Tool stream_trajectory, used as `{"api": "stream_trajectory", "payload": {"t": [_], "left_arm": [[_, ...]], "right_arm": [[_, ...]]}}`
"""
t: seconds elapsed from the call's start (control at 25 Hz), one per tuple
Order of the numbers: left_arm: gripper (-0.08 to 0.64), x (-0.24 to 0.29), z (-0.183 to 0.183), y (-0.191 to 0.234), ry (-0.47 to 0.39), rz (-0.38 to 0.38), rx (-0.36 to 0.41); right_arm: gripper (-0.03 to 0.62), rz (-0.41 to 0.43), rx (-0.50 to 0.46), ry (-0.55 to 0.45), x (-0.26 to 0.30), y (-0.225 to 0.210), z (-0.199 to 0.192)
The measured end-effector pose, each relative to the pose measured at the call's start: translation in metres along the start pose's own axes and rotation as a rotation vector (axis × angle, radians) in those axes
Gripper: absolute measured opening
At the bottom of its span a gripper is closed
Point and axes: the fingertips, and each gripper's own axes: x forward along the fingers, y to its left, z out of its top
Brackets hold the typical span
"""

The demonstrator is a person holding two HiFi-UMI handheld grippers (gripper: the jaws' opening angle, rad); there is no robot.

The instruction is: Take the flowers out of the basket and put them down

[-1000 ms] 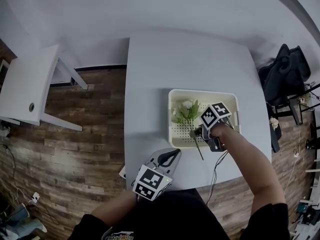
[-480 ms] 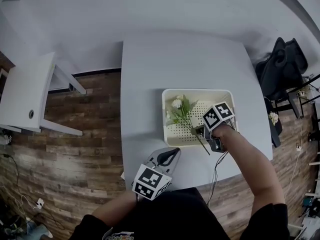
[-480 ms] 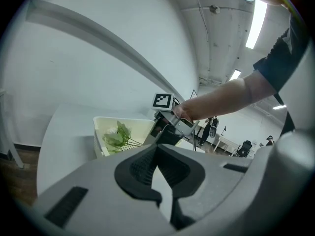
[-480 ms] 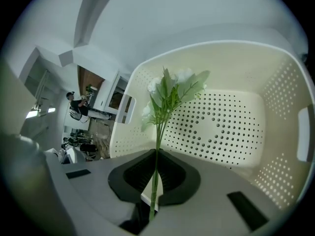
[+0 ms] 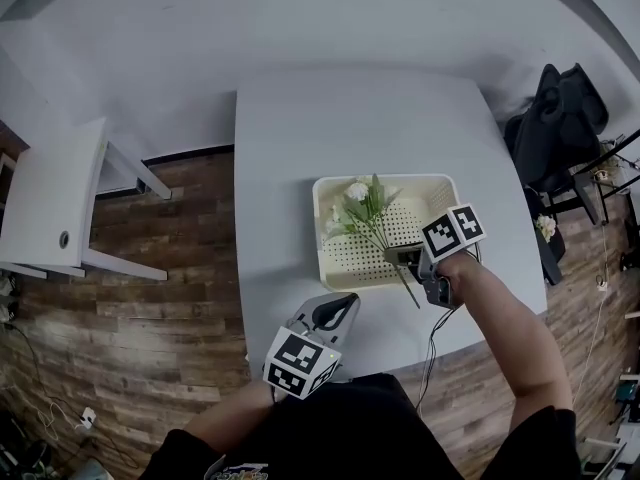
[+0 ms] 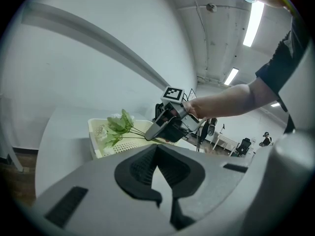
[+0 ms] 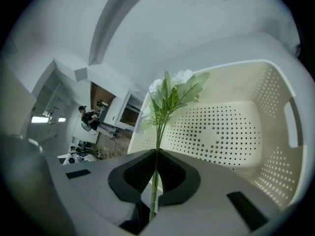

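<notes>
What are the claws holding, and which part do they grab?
The right claw is shut on the flowers, pinching their green stems below the leaves. The left claw holds nothing.

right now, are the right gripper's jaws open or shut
Shut on the flowers: the right gripper view shows the right gripper with both jaws pressed onto the stems.

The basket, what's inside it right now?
Only the flowers, their stems clamped in the right gripper, blooms over the basket's left end. The rest of the perforated floor shows bare; the patch beneath the leaves is covered.
</notes>
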Motion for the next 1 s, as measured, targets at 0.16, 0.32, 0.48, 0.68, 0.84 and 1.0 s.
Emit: {"api": "stream_trajectory", "payload": {"t": [0.16, 0.32, 0.48, 0.68, 0.84, 1.0], "left_arm": [[0.006, 0.000, 0.001, -0.008, 0.000, -0.009, 0.017], [0.006, 0.000, 0.003, -0.014, -0.002, -0.019, 0.029], [0.006, 0.001, 0.003, -0.026, -0.004, -0.040, 0.047], [0.006, 0.015, 0.004, -0.046, 0.004, -0.073, 0.081], [0.006, 0.031, 0.009, -0.067, 0.008, -0.089, 0.104], [0.006, 0.060, 0.014, -0.089, 0.014, -0.090, 0.114]], "right_arm": [[0.029, 0.045, 0.014, -0.127, -0.025, 0.009, 0.003], [0.029, 0.076, 0.017, -0.281, -0.057, 0.016, 0.008], [0.028, 0.033, -0.025, -0.427, -0.097, 0.015, 0.000], [0.028, 0.007, -0.007, -0.590, -0.147, -0.002, -0.017], [0.028, -0.065, -0.030, -0.652, -0.184, -0.028, -0.033], [0.028, -0.115, -0.054, -0.685, -0.222, -0.062, -0.040]]}}
